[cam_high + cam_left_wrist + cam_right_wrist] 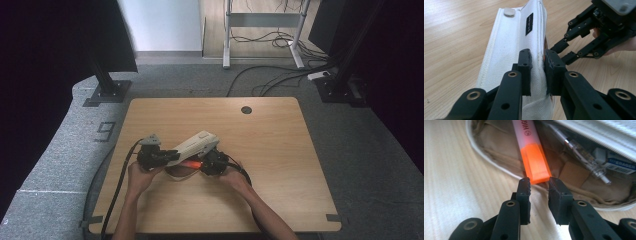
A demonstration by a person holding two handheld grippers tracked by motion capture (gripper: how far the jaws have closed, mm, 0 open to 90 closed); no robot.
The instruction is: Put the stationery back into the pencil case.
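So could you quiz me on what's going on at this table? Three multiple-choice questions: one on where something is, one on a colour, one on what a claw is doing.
1. Where does the highlighter lie?
A. in the open pencil case, cap end sticking out over its edge
B. alone at the table's far corner
C. on the floor

2. What colour is the highlighter's cap?
A. blue
B. orange
C. green

3. What is the left claw doing?
A. hanging open above the table
B. clamped on the white fabric of the case
C. holding a pen

Answers:
1 A: the right gripper view shows it inside the case beside a clear pen and an eraser.
2 B: the cap right in front of the right claw is bright orange.
3 B: the left gripper view shows both pads pinching the fabric.
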